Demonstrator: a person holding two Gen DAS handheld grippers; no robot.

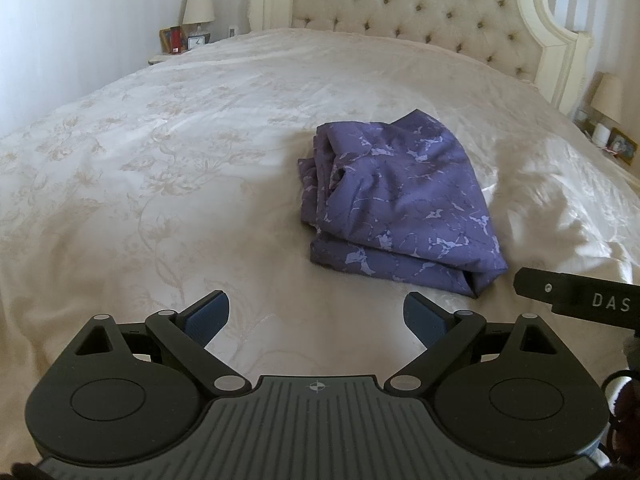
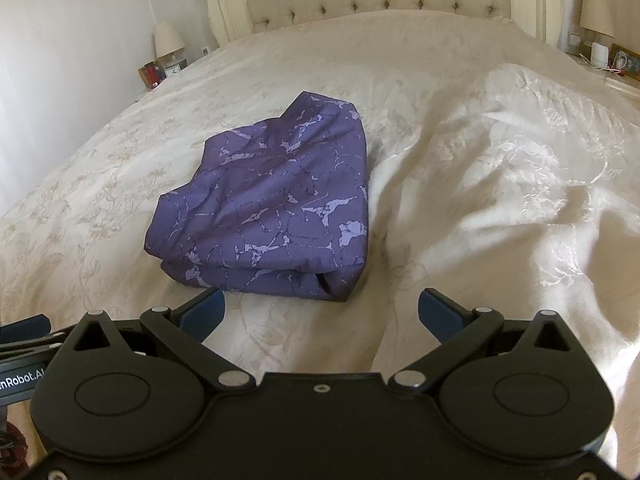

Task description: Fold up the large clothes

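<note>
A purple garment with a pale marbled print (image 1: 400, 204) lies folded into a thick, compact stack on the cream bedspread (image 1: 160, 168). In the right wrist view the same garment (image 2: 272, 208) sits just beyond the fingers, left of centre. My left gripper (image 1: 316, 316) is open, held above the bedspread short of the garment's near edge, with nothing between its blue pads. My right gripper (image 2: 320, 312) is open too and holds nothing; its left pad (image 2: 204, 312) hangs close to the garment's near fold. Part of the right gripper's body (image 1: 576, 300) shows at the right of the left wrist view.
The bedspread (image 2: 500, 184) is bunched into ridges to the right of the garment. A tufted headboard (image 1: 400, 4) stands at the far end. Nightstands with lamps (image 1: 198, 8) (image 2: 596, 12), frames and small items flank the bed.
</note>
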